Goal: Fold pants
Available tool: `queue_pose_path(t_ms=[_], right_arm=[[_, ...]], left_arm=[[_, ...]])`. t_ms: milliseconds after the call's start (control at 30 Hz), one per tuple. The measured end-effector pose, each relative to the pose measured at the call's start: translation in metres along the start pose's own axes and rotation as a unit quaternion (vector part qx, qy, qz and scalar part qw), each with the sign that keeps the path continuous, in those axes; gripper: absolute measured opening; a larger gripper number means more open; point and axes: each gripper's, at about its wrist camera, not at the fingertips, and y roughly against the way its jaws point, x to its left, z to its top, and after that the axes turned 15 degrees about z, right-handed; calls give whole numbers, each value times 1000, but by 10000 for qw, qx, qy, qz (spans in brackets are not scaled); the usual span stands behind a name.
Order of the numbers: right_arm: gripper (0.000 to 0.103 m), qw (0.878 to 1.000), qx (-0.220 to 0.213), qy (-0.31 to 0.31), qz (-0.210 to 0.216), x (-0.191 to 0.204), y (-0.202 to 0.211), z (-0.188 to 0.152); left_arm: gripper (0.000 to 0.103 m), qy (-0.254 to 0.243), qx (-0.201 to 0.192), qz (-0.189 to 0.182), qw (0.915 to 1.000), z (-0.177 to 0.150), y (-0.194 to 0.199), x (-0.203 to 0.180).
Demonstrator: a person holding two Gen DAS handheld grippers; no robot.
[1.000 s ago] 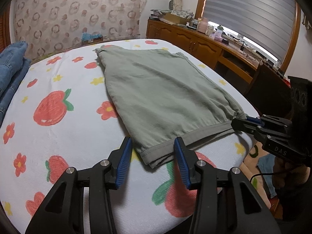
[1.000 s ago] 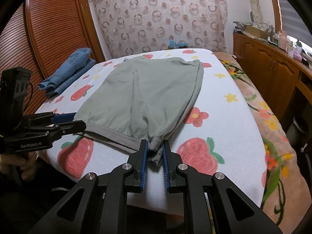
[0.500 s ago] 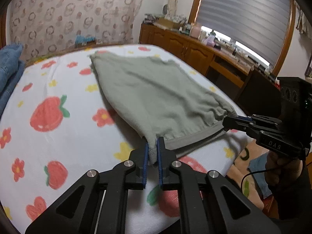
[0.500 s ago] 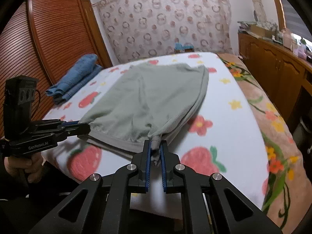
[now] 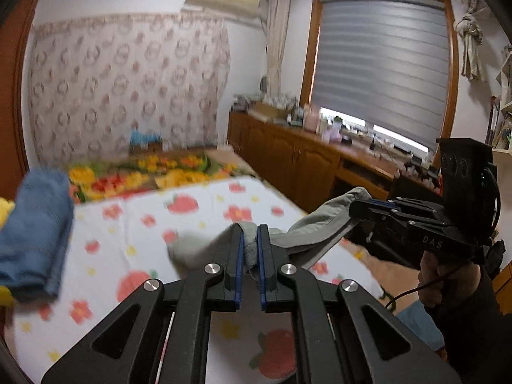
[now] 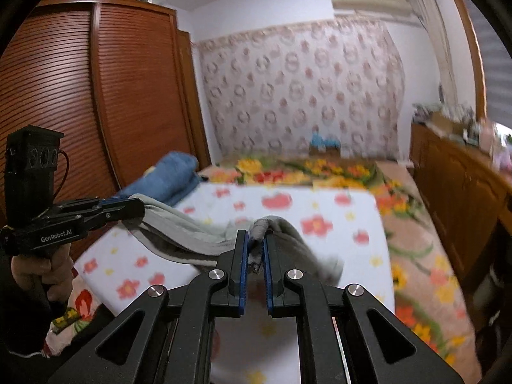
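- Left wrist view: the left gripper (image 5: pixel 249 240) was clamped on a corner of the grey-green pants (image 5: pixel 307 233), which hung above the strawberry-print bed (image 5: pixel 204 211); the right gripper (image 5: pixel 358 206) pinched their other corner.
- Right wrist view: the right gripper (image 6: pixel 255 243) gripped bunched pants (image 6: pixel 179 227) fabric; the left gripper (image 6: pixel 136 206) held the far corner, near folded jeans (image 6: pixel 169 172).

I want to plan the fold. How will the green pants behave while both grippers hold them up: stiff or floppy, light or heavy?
Probably floppy: the green pants sag between the left gripper and the right gripper. Likely light, since a small pinch of fabric at each corner carries them. The loose middle may swing.
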Motion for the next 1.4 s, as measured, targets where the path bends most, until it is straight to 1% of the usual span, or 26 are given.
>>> queue_pose_path(t_ms=[133, 200, 333, 367, 433, 500, 567, 667, 767, 833, 900, 1000, 1067, 1133, 1233, 1400], right_arm=[[8, 9993, -170, 337, 61, 16, -1, 32], [8, 9986, -223, 471, 99, 25, -4, 41], [8, 9971, -242, 701, 150, 33, -21, 63], [8, 9969, -221, 734, 162, 31, -28, 61], [8, 9965, -181, 813, 117, 24, -44, 68], [8, 9965, -135, 824, 102, 16, -63, 79], [8, 9960, -79, 886, 56, 6, -77, 84], [8, 9966, -104, 820, 45, -8, -102, 103], [8, 9964, -218, 819, -80, -14, -121, 119], [8, 9973, -222, 704, -23, -17, -133, 119], [8, 9980, -130, 622, 38, -18, -140, 106], [8, 9984, 143, 545, 83, -17, -156, 85], [8, 9980, 371, 491, 149, -14, -165, 72], [8, 9971, 542, 503, 171, -6, -169, 57], [8, 9959, 725, 485, 252, 3, -170, 45], [8, 9943, 900, 412, 387, 15, -165, 38]], left_arm=[[8, 38, -313, 147, 9994, 21, 16, 16], [8, 42, -400, 194, 9990, 28, 20, 23], [8, 36, -517, 420, 9978, 43, 16, 39], [8, 23, -518, 478, 9975, 48, 11, 45], [8, 47, -549, 578, 9968, 54, 3, 54], [8, 54, -568, 763, 9955, 64, -9, 65], [8, 105, -608, 802, 9949, 74, -16, 74], [8, 1, -774, 985, 9921, 91, -24, 79], [8, -103, -930, 1144, 9890, 106, -29, 87], [8, -293, -929, 1201, 9880, 101, -32, 91], [8, -359, -817, 1214, 9886, 89, -36, 96], [8, -374, -453, 1222, 9908, 65, -49, 108], [8, -299, -240, 1198, 9921, 46, -53, 118], [8, -221, -124, 1134, 9932, 32, -50, 120], [8, -163, 44, 1064, 9942, 13, -44, 120], [8, -204, 218, 973, 9948, -13, -27, 110]])
